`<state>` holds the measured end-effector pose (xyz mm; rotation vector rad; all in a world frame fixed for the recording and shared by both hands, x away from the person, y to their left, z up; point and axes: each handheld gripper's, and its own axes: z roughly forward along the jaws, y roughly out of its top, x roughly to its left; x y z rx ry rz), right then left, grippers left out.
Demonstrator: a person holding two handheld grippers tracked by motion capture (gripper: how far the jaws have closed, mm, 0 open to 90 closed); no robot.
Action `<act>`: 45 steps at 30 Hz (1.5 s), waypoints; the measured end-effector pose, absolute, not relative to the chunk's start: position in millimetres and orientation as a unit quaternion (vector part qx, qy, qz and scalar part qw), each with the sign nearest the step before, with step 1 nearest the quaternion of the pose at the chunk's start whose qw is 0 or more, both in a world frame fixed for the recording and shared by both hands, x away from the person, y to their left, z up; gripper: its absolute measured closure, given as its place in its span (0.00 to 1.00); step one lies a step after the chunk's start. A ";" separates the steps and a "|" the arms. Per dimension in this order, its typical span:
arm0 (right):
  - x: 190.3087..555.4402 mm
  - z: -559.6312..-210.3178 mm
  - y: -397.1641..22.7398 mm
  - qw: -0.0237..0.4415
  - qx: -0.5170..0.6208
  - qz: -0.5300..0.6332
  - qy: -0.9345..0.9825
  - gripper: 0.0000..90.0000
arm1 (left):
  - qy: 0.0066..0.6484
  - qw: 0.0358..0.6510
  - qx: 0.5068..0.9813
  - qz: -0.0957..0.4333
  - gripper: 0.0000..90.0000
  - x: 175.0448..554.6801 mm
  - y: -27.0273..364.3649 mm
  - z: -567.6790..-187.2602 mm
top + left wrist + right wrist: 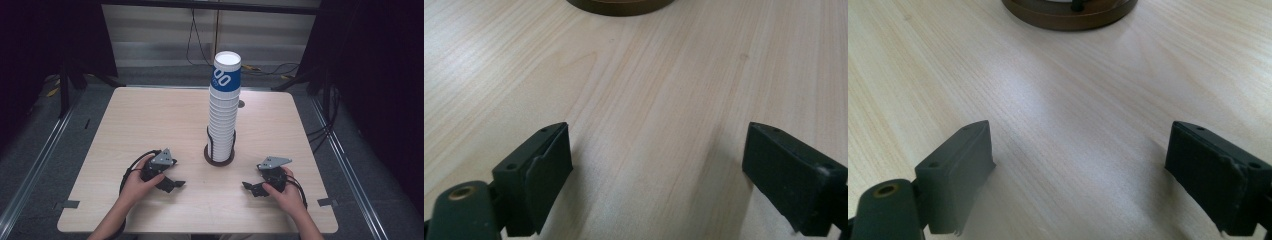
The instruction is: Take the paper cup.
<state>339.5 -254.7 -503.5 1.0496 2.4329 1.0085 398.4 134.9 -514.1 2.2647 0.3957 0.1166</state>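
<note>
The cup stack (223, 112) stands upright on its brown base (219, 156) mid-table. Left gripper (172, 184) and right gripper (251, 188) flank the base, about equally near, jaws spread, empty.

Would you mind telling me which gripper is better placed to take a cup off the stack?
Neither clearly: left gripper and right gripper rest open on the table, about equally far from the cup stack.

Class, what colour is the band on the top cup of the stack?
Blue with white print, on the top cup; clearest in the high view.
</note>
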 end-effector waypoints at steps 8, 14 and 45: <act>339.7 -503.5 -254.6 0.153 0.365 0.351 0.848 0.12 | 0.153 0.404 0.901 0.042 0.09 398.6 134.6 -514.0; 339.7 -503.5 -254.6 0.153 0.365 0.352 0.848 0.12 | 0.153 0.403 0.901 0.046 0.09 397.6 134.0 -514.2; 358.0 -409.1 -242.4 0.139 0.352 0.394 0.837 0.16 | 0.207 0.381 0.901 -0.010 0.17 403.0 128.5 -464.9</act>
